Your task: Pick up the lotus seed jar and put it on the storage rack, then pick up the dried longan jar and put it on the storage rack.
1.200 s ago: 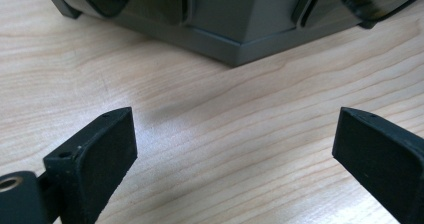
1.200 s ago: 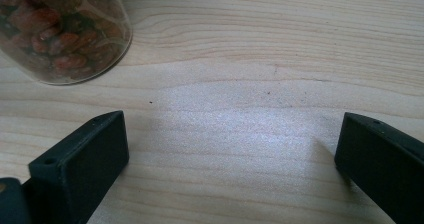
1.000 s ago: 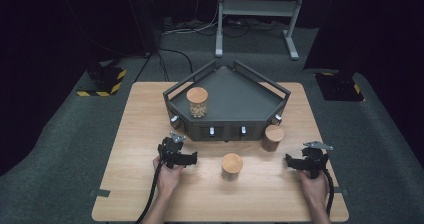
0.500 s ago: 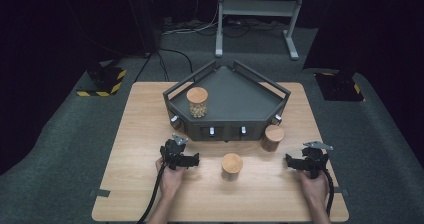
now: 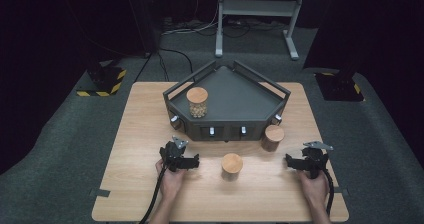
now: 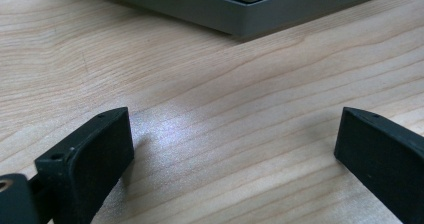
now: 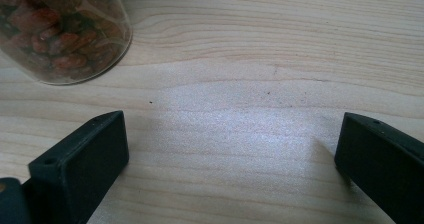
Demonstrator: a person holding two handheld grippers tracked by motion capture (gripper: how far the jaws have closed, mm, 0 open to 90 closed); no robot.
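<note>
Black and blunt, the two jaws of the left gripper stand wide apart with bare wood grain between them; they have just been opening and nothing lies in the gap. In the left gripper view they rest low over the table, and beyond them the grey base of the tray crosses the top of the picture. From above, this gripper lies on the near left part of the table, pointing toward the middle jar, which stands near it but apart, upright, with a wooden lid. The right gripper also has its jaws spread wide and empty; in the right gripper view they frame pale wood, and a glass jar of reddish-brown pieces, perhaps nuts, though it is blurred, sits ahead and to the left of the left jaw, not touching it. From above, the right gripper rests near the right edge, pointing inward, well apart from the middle jar. A second lidded jar stands just beside the tray's front right corner. A third jar, holding light-coloured pieces, stands upright inside the tray on its left side. A hand holds each gripper from the near edge, with a cable trailing back.
</note>
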